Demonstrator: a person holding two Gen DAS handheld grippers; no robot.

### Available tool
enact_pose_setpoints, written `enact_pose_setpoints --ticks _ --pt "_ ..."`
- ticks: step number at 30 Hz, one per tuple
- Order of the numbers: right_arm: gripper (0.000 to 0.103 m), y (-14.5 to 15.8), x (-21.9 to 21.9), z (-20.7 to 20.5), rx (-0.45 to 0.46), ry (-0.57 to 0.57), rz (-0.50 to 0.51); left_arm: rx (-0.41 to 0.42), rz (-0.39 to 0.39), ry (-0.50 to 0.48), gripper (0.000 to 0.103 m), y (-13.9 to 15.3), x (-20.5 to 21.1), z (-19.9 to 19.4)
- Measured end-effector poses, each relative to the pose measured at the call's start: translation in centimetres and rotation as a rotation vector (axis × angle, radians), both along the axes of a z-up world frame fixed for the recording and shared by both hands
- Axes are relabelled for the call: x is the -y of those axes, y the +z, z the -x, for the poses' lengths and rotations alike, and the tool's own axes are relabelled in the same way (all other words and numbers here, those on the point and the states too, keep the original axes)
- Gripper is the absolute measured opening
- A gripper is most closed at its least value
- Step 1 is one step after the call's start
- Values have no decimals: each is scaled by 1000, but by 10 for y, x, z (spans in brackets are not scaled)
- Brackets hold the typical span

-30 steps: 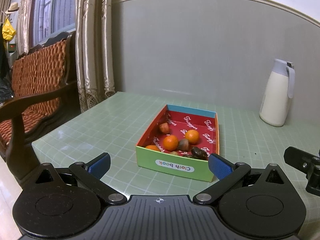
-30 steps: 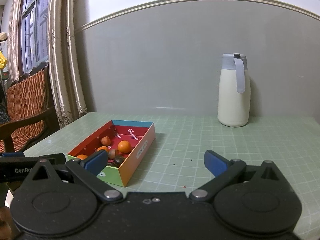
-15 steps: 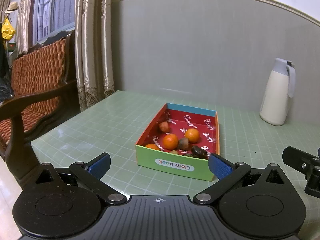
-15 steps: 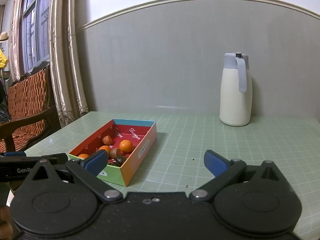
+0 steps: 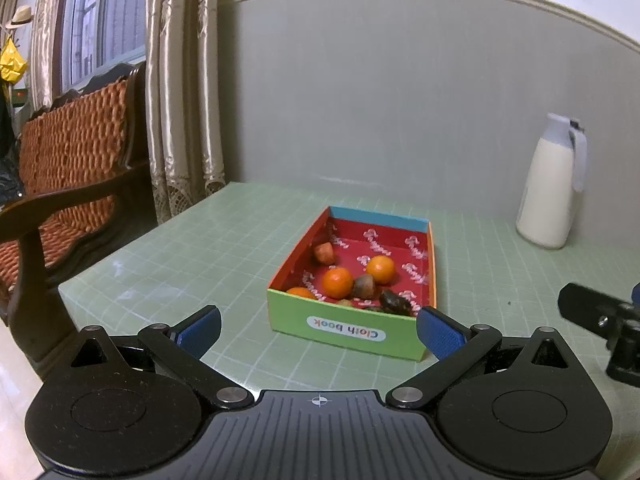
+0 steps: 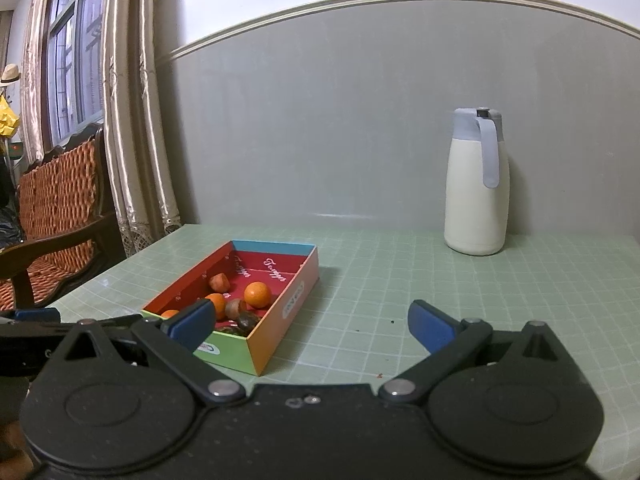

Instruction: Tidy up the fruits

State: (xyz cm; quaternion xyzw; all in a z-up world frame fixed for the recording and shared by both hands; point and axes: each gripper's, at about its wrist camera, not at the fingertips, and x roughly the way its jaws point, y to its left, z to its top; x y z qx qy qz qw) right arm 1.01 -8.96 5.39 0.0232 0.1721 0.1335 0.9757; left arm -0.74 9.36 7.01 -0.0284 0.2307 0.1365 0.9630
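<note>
Green gridded table (image 5: 192,248) against a grey wainscoted wall carries the task's things: a shallow cardboard box (image 5: 344,328) with a red printed lining, a blue far wall and a green near wall labelled "Cloth book", lying near the left edge of the table. Inside it the fruits sit gathered toward the near end: three small oranges (image 5: 338,282), one of them half hidden behind the near wall, a reddish-brown piece (image 5: 323,253) against the left wall, a brown fruit (image 5: 363,286) touching the middle orange, and a dark one (image 5: 394,302) by the right corner; what kind the dark ones are I cannot tell. No fruit shows on the table outside the box, so the pieces lie collected, which would fit either a tidied box or one yet to be sorted. Over the last second very little changes: the fruits and box stay where they are, and both cameras drift only slightly, so no piece is gained or lost for the task. Left tool (image 5: 318,328) hovers just short of the box's near wall, its blue pads wide apart and empty; right tool (image 6: 310,322) hangs to the box's right, likewise spread and holding nothing. A white thermos jug (image 6: 476,196) stands well apart by the wall, and a wooden bench with orange cushions (image 5: 68,168) sits beside curtains (image 5: 180,112) at the left.
</note>
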Motion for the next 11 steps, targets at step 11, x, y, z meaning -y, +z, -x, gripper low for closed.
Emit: enact_pose_setpoints --ticks 11 --pt "103 0 -3 -4 -10 10 -2 15 3 1 103 0 -2 1"
